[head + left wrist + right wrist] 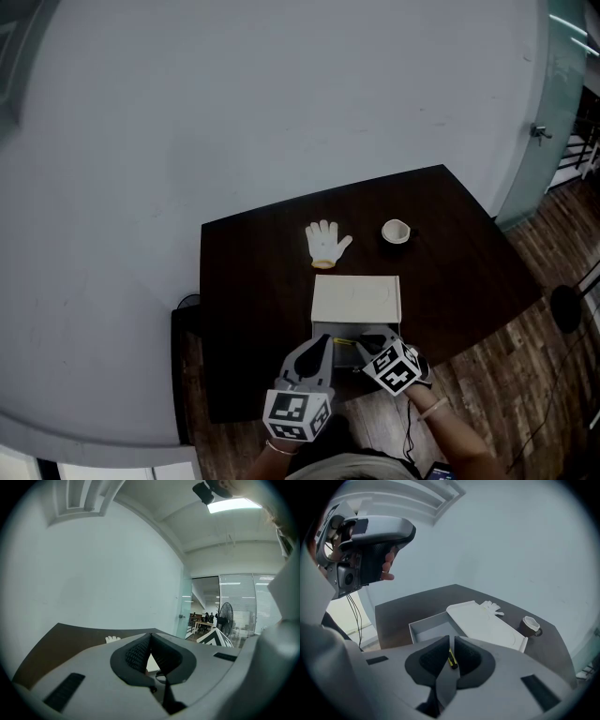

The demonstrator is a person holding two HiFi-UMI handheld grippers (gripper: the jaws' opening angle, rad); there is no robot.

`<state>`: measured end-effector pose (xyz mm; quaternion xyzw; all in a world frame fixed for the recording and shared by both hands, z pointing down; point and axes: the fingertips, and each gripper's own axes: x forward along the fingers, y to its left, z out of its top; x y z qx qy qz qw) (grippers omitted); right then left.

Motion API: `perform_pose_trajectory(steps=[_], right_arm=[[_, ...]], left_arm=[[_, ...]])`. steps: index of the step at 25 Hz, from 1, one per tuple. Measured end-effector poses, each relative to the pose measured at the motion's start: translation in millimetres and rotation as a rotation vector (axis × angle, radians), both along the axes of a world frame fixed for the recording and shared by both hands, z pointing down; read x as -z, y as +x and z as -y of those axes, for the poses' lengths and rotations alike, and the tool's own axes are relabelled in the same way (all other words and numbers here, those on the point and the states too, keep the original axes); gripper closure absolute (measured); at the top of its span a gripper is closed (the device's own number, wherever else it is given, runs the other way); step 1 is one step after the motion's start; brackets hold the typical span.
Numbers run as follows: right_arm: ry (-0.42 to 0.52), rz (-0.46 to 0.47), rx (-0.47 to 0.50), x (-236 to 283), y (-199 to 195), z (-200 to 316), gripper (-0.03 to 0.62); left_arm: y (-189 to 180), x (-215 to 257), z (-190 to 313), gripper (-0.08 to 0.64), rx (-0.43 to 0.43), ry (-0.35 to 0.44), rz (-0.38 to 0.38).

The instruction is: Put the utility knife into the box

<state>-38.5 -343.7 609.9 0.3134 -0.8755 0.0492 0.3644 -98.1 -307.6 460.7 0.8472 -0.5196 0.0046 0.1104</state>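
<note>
The right gripper (451, 639) has its jaws clamped on the utility knife (452, 660) above the open box (423, 624) (presumably for lowering). The left gripper (151, 637) has its jaws together, empty.

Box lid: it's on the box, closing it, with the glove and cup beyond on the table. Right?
Not quite. The lid is off: the right gripper view shows the box open, the lid lying beside it. The glove and cup do lie beyond on the table.
</note>
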Motion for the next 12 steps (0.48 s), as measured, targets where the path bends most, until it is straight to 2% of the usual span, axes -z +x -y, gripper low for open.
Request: perform_pose_trajectory(steps=[12], right_arm=[[0.068, 0.120, -0.087, 45, 13, -25, 0.567]], left_arm=[[4, 16, -19, 0.541, 0.007, 0.025, 0.012]])
